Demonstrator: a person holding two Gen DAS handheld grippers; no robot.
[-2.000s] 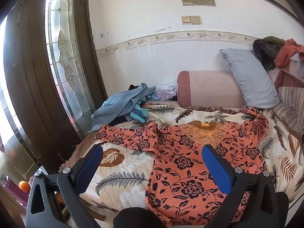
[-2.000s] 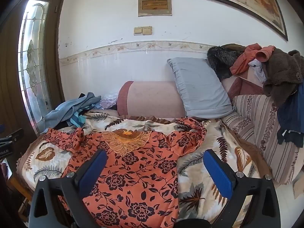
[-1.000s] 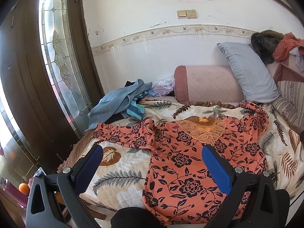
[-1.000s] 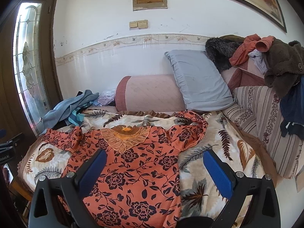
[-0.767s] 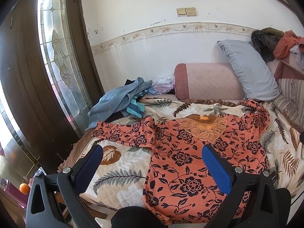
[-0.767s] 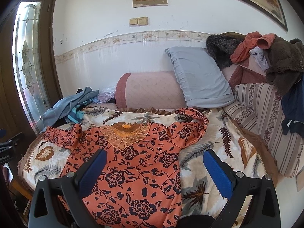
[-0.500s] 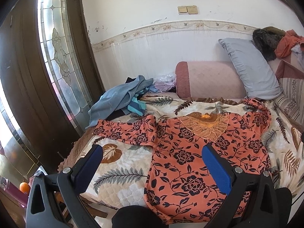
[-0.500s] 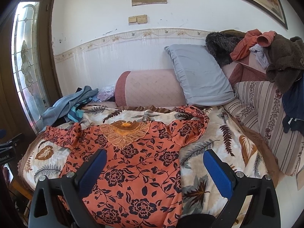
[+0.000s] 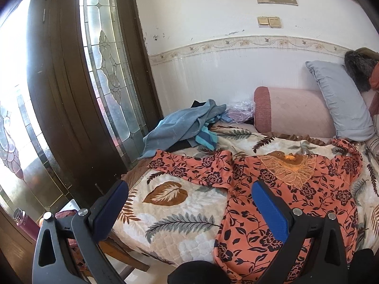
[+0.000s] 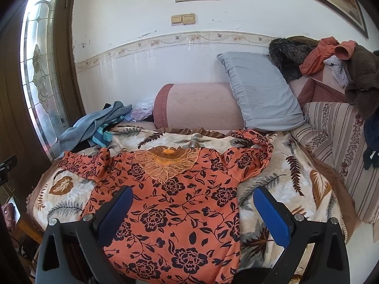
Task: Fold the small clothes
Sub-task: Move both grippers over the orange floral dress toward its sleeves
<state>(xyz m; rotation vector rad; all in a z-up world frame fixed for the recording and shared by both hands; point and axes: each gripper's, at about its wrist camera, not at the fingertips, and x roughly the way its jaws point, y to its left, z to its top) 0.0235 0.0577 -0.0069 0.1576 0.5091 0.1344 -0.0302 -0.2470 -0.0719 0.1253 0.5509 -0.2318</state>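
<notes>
An orange top with black flowers (image 10: 180,196) lies spread face up on the leaf-print blanket (image 10: 284,182), its embroidered neckline (image 10: 168,163) toward the wall. It also shows in the left wrist view (image 9: 291,194), with its left sleeve (image 9: 189,168) stretched sideways. The right sleeve (image 10: 255,151) is bent. My left gripper (image 9: 189,203) is open and empty, above the blanket's near left part. My right gripper (image 10: 191,210) is open and empty, above the top's lower half.
A heap of blue clothes (image 9: 184,125) lies at the back left by the glass door (image 9: 106,71). A pink bolster (image 10: 199,106) and a grey pillow (image 10: 260,92) lean on the wall. More clothes (image 10: 331,56) pile on the striped couch back (image 10: 336,130).
Both grippers have shifted a little; the left wrist view has swung left and closer to the bed. The top has not moved. Both grippers stay open.
</notes>
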